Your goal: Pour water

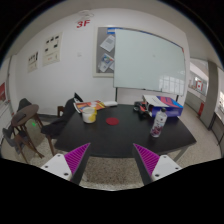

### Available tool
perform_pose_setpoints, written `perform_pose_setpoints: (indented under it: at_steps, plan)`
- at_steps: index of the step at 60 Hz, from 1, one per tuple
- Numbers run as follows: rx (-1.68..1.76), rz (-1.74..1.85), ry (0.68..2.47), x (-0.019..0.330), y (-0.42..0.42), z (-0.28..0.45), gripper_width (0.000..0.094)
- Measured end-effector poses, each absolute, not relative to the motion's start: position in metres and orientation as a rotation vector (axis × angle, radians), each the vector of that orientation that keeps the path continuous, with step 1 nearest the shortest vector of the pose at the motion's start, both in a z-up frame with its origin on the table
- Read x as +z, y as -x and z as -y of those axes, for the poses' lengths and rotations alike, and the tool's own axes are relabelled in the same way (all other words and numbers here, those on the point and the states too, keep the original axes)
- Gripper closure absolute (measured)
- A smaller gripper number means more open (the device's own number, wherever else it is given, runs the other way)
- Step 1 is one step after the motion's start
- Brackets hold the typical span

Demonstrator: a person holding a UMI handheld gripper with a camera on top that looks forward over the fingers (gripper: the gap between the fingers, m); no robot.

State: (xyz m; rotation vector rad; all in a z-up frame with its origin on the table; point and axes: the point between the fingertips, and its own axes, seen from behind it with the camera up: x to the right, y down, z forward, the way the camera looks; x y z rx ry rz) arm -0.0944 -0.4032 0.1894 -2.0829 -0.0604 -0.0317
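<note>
Beyond my jaws [111, 160], the dark counter [120, 135] waits with the pouring things on it, nothing gripped.

My jaws stand wide apart and empty, their pink pads [72, 158] low at either side. A clear bottle [158, 122] stands near the counter's right end, a yellow cup [90, 115] sits toward the left, well apart from it, and a small red thing [113, 120] lies between them. My judgement: coming in from this far, I could misalign and knock the bottle over, or squeeze it off-centre so it slips. Carrying it across to the cup invites spilling onto the books [163, 102] behind.
</note>
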Motion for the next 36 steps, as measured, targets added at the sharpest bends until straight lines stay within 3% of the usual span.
perform_pose_setpoints:
  at_steps: [15,36]
  plan:
    - [-0.117,-0.003,2.138,0.103,-0.055,0.347,0.0093]
    - [-0.094,-0.057,2.037,0.072,-0.176,0.190,0.0094]
